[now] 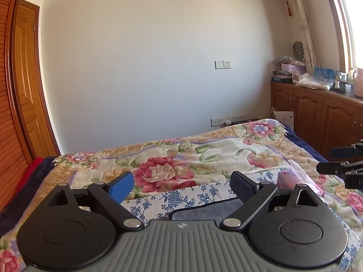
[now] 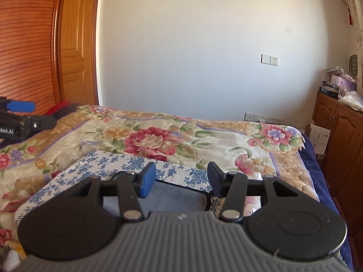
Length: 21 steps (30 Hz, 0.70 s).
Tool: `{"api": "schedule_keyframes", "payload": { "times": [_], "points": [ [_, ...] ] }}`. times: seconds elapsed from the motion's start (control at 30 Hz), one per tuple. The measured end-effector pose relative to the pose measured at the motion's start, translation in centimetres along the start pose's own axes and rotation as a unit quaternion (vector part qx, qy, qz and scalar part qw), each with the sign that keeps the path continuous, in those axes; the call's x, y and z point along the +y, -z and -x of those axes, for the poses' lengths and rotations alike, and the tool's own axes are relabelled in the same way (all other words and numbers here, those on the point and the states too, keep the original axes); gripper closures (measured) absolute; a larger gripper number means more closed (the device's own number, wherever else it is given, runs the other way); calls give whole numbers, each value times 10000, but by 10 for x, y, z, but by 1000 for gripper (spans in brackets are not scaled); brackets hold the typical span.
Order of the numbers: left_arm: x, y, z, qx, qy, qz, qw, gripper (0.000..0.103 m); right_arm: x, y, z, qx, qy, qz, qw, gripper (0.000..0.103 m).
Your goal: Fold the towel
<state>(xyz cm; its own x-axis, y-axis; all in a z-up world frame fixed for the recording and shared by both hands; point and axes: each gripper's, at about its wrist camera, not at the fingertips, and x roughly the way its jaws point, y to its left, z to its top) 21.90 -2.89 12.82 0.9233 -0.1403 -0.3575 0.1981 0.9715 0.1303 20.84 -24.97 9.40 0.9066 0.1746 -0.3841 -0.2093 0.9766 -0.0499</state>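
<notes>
While both tongs hang above the bed (image 1: 295, 156), neither one holds anything. From the left wrist view, the left tongs (image 1: 182, 187) stand wide, with one blue pad at 9 o'clock and a dark pad at 3 o'clock, nothing between them but air. From the right wrist view, the right tongs (image 2: 181, 180) are parted about halfway, also empty.

Below and just ahead of both tongs lies the towel (image 2: 172, 196), a grey-blue cloth with a dark edge, flat on a blue-flowered white cloth (image 2: 90, 165). That cloth rests on the floral blanket (image 2: 158, 136) which covers the bed. In the left wrist view the towel (image 1: 204, 212) shows at 6 o'clock from the gap of the tongs, partly hidden by the tool's body.

At 3 o'clock in the left view, the tip of the right tongs (image 1: 340, 165) reaches in from the edge; at 9 o'clock in the right view, the left tongs (image 2: 22, 113) appear likewise. A wooden cabinet (image 1: 317, 113) stands at 3 o'clock beside the bed, and a wooden door (image 2: 74, 45) at 10 o'clock.
</notes>
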Motion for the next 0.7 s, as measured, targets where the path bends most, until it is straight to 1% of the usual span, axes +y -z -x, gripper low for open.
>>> {"api": "schedule_keyframes", "payload": {
  "times": [0.07, 0.13, 0.27, 0.33, 0.4, 0.57, 0.63, 0.7],
  "points": [
    [-1, -1, 8, -18, 2, -11, 10000, 9, 2, -2, 7, -36, -7, 1, 10000, 48],
    [-2, -2, 16, -32, 1, -23, 10000, 8, 5, -3, 13, -79, -20, 3, 10000, 42],
    [-6, -2, 35, -41, -7, -129, 9999, 7, 10, -4, 26, -111, -22, 14, 9999, 34],
    [-8, -1, 45, -74, -24, -165, 9998, 2, 14, -4, 34, -175, -29, 18, 9998, 23],
    [-8, 1, 54, -112, -62, -173, 9998, 0, 16, -3, 41, -253, -22, -7, 9997, 13],
    [-10, 5, 73, -70, -7, -28, 10000, 0, 22, 2, 55, -246, -23, -7, 9997, 11],
    [-11, 7, 81, -110, -5, 8, 9999, 0, 24, 5, 61, -272, -21, 1, 9996, 2],
    [-12, 9, 89, -148, -20, 61, 9999, 0, 24, 9, 65, -286, -34, -15, 9996, 0]
  ]
}}
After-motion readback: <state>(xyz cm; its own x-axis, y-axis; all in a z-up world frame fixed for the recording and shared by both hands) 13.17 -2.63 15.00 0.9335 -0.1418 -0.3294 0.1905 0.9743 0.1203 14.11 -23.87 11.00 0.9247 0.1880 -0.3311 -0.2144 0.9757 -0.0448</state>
